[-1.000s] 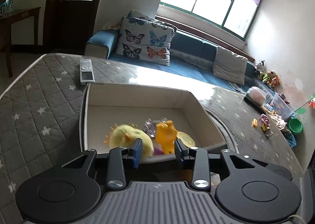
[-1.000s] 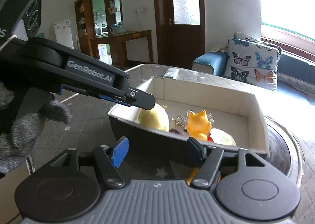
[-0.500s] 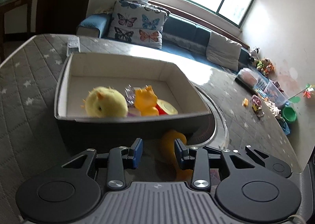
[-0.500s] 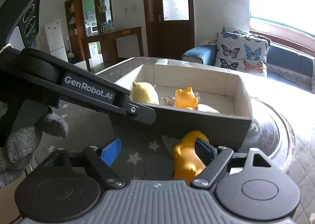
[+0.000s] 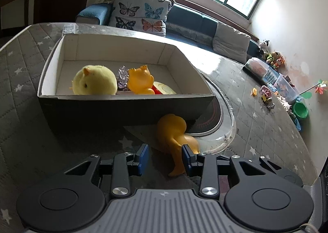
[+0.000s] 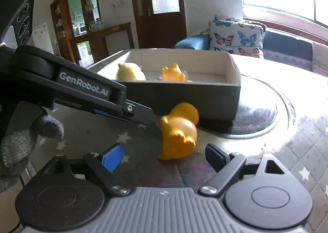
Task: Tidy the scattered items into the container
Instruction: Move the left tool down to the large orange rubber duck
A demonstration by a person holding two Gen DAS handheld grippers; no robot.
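Most of the tidying looks done: inside the shallow white-lined cardboard box [image 5: 51,65] already sit a fluffy yellow plush chick [image 5: 95,83], an orange rubber animal toy [image 5: 141,80] and some smaller bits. One orange rubber duck-like toy [image 6: 178,128] lies outside on the star-quilted grey table cover [image 5: 22,58], against the box's dark front wall at about five o'clock. The left gripper [image 5: 165,156] reaches low and level toward it, jaws spread, toy partly between them. The right gripper [image 6: 162,156] hangs just behind, spread wide, holding nothing.
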